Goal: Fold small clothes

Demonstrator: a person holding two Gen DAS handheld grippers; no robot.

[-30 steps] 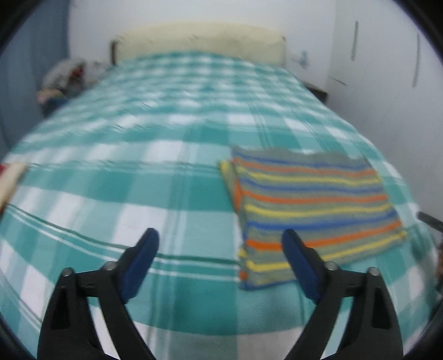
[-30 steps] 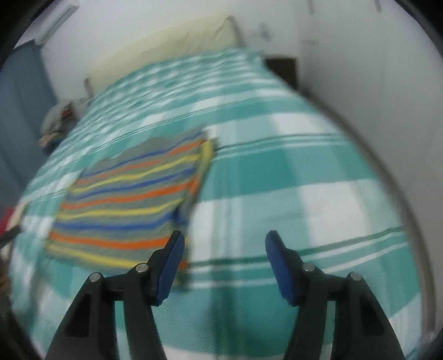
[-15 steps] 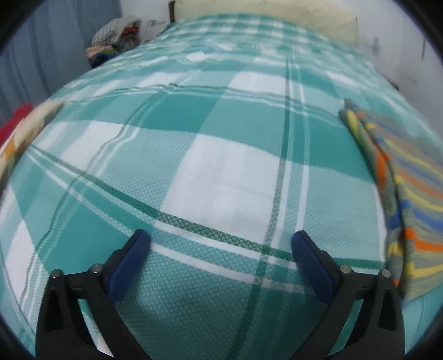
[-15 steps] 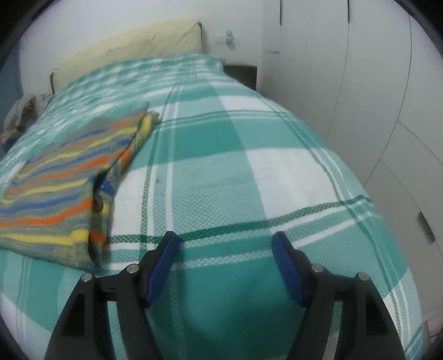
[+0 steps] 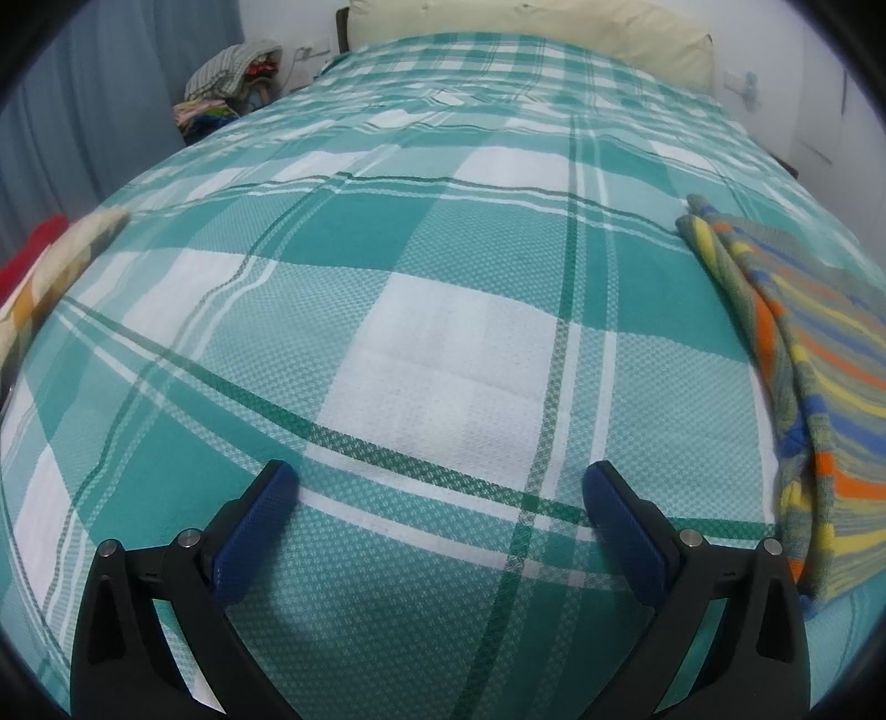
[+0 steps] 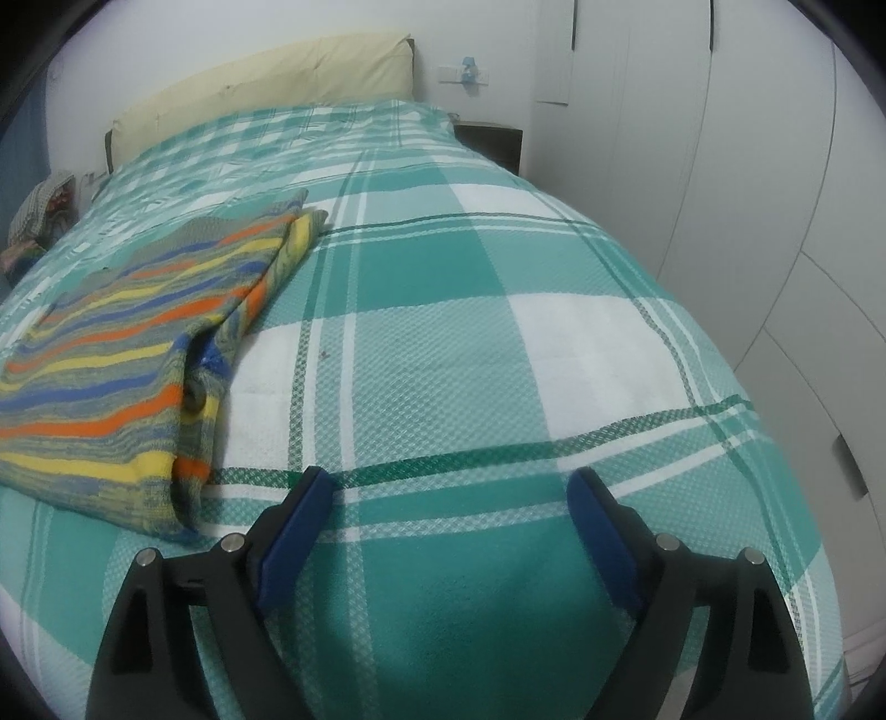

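Checked bedspread (image 5: 454,354) now fills both views: your left gripper (image 5: 443,487) and right gripper (image 6: 451,487), both agape and empty, have swung off the folded striped garment (image 6: 111,360), fold apparently finished

The left gripper (image 5: 440,487) hangs over the checked bedspread (image 5: 443,332) with its blue pads (image 5: 252,540) spread wide, holding nothing. A folded striped garment (image 5: 814,376) lies at the right edge. Far left, a clothes pile (image 5: 230,83) sits beside the bed; a pillow (image 5: 531,22) lies at the far end.

Soft even indoor light, faint shadows on the bedspread (image 5: 443,343), sharp focus, heavy fisheye bending, dark vignetted corners
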